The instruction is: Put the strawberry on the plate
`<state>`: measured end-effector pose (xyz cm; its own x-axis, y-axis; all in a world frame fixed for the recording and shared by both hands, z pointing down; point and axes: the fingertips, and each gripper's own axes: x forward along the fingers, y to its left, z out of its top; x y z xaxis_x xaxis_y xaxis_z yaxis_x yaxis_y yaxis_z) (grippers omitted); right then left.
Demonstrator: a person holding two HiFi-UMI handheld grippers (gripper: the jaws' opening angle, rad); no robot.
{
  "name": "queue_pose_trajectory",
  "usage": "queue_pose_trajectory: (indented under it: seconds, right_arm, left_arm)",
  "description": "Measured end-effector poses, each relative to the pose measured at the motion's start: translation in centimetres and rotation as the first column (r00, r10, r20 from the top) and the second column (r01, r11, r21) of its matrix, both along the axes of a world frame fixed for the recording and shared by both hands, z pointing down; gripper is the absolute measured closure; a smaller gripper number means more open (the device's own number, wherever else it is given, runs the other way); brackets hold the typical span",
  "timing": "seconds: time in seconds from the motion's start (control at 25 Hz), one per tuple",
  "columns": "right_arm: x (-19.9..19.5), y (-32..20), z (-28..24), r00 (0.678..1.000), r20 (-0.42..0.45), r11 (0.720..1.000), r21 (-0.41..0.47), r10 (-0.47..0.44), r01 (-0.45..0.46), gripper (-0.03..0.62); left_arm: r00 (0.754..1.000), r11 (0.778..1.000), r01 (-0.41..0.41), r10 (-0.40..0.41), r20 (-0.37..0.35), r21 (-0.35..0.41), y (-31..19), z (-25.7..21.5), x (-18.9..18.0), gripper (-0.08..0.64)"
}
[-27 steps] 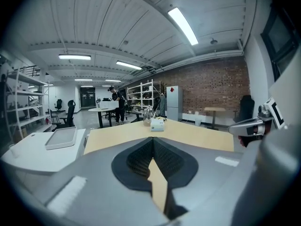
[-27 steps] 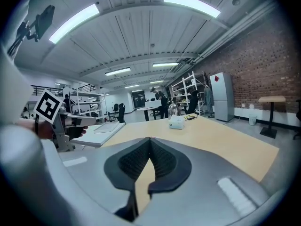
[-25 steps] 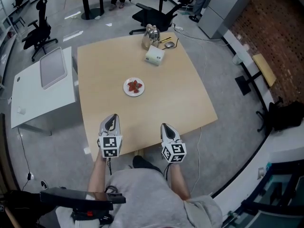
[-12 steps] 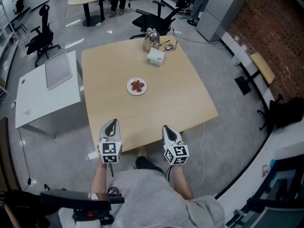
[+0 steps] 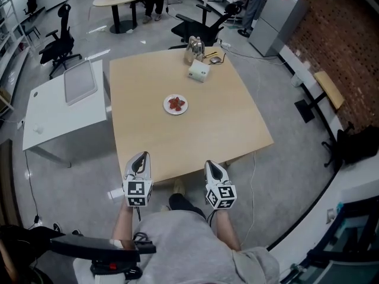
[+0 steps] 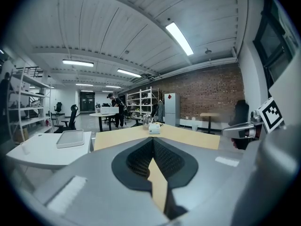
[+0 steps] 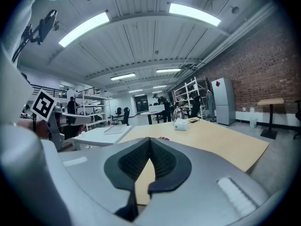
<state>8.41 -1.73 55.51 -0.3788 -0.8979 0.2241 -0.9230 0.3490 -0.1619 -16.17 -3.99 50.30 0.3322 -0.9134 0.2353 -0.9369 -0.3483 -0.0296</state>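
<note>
A square wooden bench (image 5: 201,135) takes up the middle of the head view. A lower white bench (image 5: 53,120) stands just beside its left edge and carries a flat grey tray (image 5: 79,81). A tall grey cabinet (image 5: 277,13) stands against the brick wall at the upper right. Black office chairs (image 5: 58,40) stand on the floor beyond the two benches.

The person stands at the wooden bench's near edge with a gripper in each hand. The left gripper (image 5: 139,157) and the right gripper (image 5: 212,165) both reach just over that edge, side by side and apart from each other, and both aim across the top. In each gripper view the fingers are pressed together at their tips and nothing is between them.

At the bench's far edge a shiny vessel (image 5: 194,42) stands with a white box (image 5: 199,70) just in front of it. Both are well beyond the plate.

The small white plate (image 5: 176,104) sits near the bench's centre, well apart from both pairs of fingers and roughly on the line between them. The strawberry (image 5: 176,103) lies on the plate, red against the white. Only bare wood lies between the fingers and the plate. In the right gripper view a sliver of red shows just above the closed fingertips.
</note>
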Motion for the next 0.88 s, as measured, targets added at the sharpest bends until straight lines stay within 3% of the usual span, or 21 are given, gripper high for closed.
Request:
queue_pose_trajectory:
  seconds: [0.88]
  right_arm:
    - [-0.5,1.4,-0.5,1.0,0.005,1.0,0.015,0.012,-0.013,0.586]
  left_arm:
    - [1.0,0.999,-0.016,0.016,0.022,0.029,1.6,-0.3,-0.5,0.54]
